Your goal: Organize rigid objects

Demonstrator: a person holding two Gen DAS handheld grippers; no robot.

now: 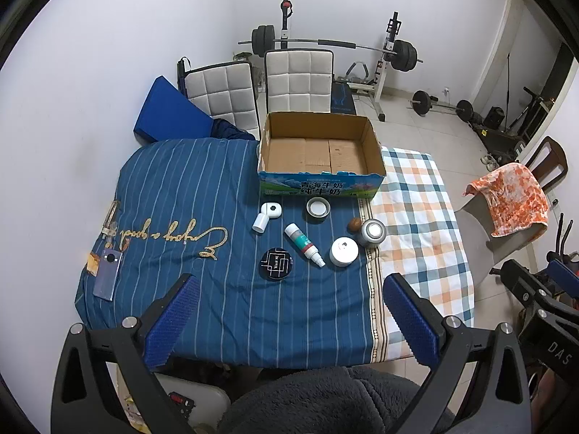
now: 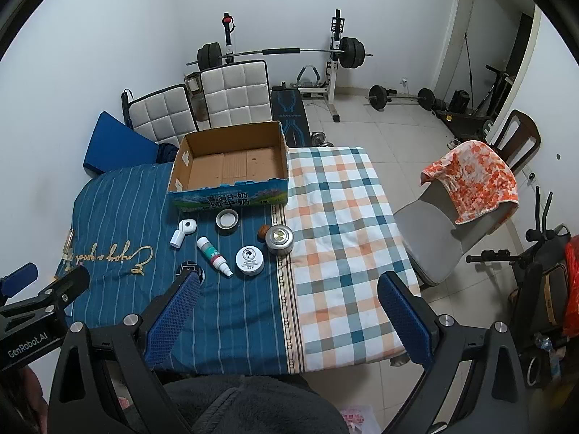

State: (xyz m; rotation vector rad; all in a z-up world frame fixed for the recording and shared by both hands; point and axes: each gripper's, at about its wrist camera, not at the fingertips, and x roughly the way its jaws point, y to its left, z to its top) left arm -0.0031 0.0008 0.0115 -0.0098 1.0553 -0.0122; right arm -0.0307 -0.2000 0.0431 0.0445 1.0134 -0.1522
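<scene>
Both grippers hover at the near edge of the table, fingers spread wide and empty; the items lie far of them, ahead of the box [image 1: 318, 152].

Left to right: a phone [image 1: 108, 275] well off left; a white L-shaped device [image 1: 266, 216]; a black disc [image 1: 275, 263], nearest the left gripper [image 1: 287, 320]; a spray bottle [image 1: 304, 245] lying with its nozzle toward the near right; a tin lid [image 1: 317, 207]; a white jar [image 1: 343, 251]; a brown nut [image 1: 354, 224]; a silver tin [image 1: 372, 232], nearer the right gripper [image 2: 289, 316]. Nothing blocks the reach, judging by the open cloth between.
</scene>
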